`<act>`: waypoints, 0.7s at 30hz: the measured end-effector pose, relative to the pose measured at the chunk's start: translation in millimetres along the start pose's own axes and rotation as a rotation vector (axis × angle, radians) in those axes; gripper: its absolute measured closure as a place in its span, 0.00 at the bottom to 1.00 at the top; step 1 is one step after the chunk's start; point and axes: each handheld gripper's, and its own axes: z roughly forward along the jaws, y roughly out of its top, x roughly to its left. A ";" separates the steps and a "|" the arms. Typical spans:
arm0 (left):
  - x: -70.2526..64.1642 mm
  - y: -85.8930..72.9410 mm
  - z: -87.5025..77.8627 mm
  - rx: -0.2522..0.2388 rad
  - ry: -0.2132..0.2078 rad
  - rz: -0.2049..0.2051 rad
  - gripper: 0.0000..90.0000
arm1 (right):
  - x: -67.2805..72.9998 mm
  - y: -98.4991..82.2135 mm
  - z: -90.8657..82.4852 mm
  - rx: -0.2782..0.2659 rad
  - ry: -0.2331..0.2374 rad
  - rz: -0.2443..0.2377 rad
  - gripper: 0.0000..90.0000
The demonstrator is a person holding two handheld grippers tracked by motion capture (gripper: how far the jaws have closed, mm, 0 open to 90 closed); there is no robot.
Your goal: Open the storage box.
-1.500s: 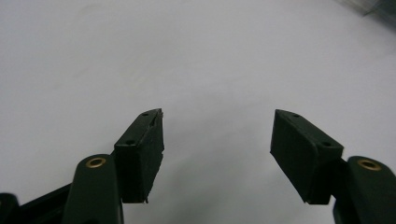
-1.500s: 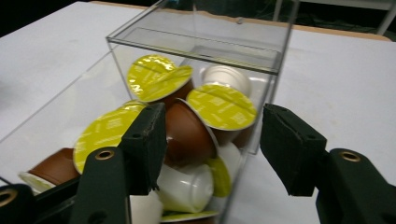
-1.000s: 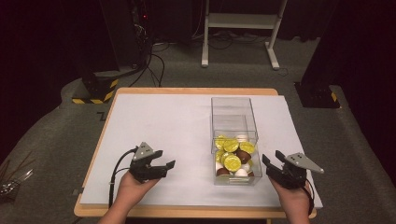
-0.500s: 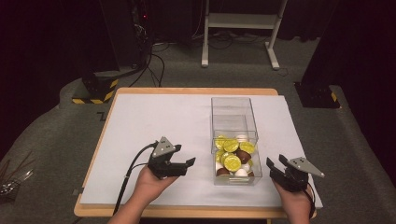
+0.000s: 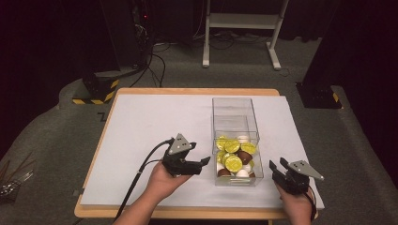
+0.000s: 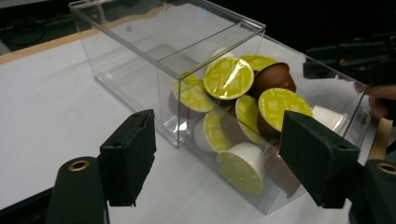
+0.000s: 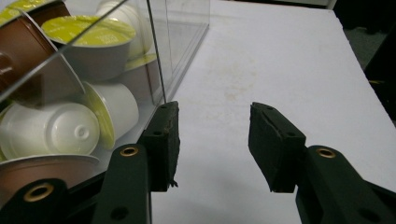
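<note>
- High view: grippers flank a clear plastic box [image 5: 235,140] that stands on the white table cover [image 5: 150,122]; its near end is heaped with coffee capsules [image 5: 233,154], yellow-lidded, brown and white, while its far end is bare; the left gripper [image 5: 205,162], held in the person's left hand [image 5: 162,180], sits at the box's 9 o'clock, jaw tips just beside the wall but apart from it, jaws released with nothing between them, having just been opening; the right gripper [image 5: 277,168], in the right hand [image 5: 296,206], sits at the box's 4 o'clock, near yet not touching.
- Left gripper view: jaws rise wide apart from 6 o'clock and frame the box's near corner; the pads press on nothing; the capsules [image 6: 233,93] lie tumbled behind the wall, lids facing many ways; the other gripper shows dark at 3 o'clock beyond the box.
- Right gripper view: jaws stand part-way apart over bare cover [image 7: 261,65], having just been closing with nothing between them; the box wall [image 7: 154,51] runs off toward 11 o'clock, just beside the left-hand jaw; whether they touch I cannot tell; the capsules [image 7: 70,126] crowd behind it.
</note>
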 end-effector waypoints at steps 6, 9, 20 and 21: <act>-9.9 2.0 8.7 0.010 -0.025 0.018 0.31 | -0.2 -4.1 3.0 0.007 0.007 -0.012 0.59; -13.7 1.9 12.2 0.017 -0.033 0.025 0.31 | -0.6 -4.6 4.2 0.014 0.012 -0.010 0.59; -27.2 2.7 24.7 0.023 -0.065 0.024 0.32 | 0.0 -6.8 7.6 0.038 0.015 -0.011 0.60; -28.5 2.4 25.7 0.024 -0.068 0.022 0.32 | -0.2 -6.8 7.8 0.039 0.017 -0.014 0.60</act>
